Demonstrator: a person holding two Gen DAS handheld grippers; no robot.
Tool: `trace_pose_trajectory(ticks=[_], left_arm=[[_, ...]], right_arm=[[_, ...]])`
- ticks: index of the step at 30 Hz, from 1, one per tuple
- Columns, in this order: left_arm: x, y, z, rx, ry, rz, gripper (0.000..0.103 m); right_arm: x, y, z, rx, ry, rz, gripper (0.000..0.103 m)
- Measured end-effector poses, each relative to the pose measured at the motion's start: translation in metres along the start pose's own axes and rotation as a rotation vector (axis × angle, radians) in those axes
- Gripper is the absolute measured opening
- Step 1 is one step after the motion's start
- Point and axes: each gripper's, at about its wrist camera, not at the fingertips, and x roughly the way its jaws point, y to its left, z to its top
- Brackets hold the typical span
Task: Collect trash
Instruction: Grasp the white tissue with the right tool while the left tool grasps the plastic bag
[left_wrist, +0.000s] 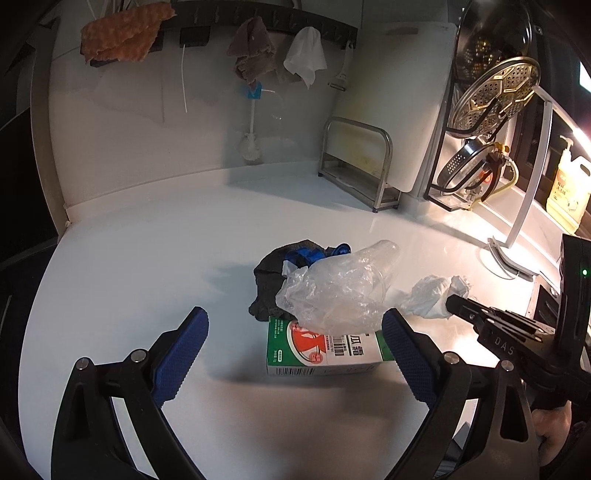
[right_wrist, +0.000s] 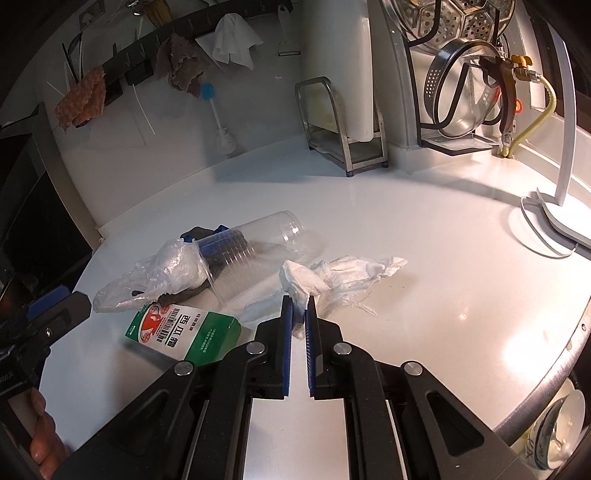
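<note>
Pinching the crumpled white tissue (right_wrist: 306, 284) at its near end, my right hand-held gripper (right_wrist: 299, 317) has its pads nearly together with tissue bunched between them; I read that as a first grab just made. The left hand-held gripper (left_wrist: 291, 347) is spread wide with nothing in it, straddling the green carton (left_wrist: 325, 350) low on the surface (left_wrist: 147, 229).

Progress: early, by my guess. Every trash piece I can see is on the surface; no bin is in view, so I can't tell where it all goes. Left to collect: carton, plastic bag, cup stack, dark cloth, plus the tissue once lifted.

Orientation, right wrist view, near to far: the tissue's long axis runs from the pads toward 2 o'clock, loose end pointing that way. At 9 o'clock of the pads the carton lies flat, long axis roughly 10 to 4. Draped on its far end is the clear plastic bag (right_wrist: 147, 277). Beyond that the clear cup stack (right_wrist: 251, 243) lies on its side, closed base toward 2 o'clock, rim toward 8. Under it sits a dark cloth (left_wrist: 273, 273) with something blue, unclear what.
</note>
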Motion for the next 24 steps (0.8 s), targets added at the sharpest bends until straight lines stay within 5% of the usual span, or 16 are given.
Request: trace_pose_trajectory(ticks=[12, 20, 24], left_arm=[[0.047, -0.015, 0.010, 0.011, 0.055, 0.015, 0.089], [0.061, -0.015, 0.003, 0.027, 0.113, -0.005, 0.032], [0.059, -0.009, 0.001, 0.010, 0.121, -0.012, 0.017]], right_arm=[[0.003, -0.001, 0.000, 0.010, 0.008, 0.019, 0.007], [0.004, 0.000, -0.001, 0.009, 0.010, 0.019, 0.007], [0.003, 0.002, -0.001, 0.006, 0.003, 0.017, 0.007]])
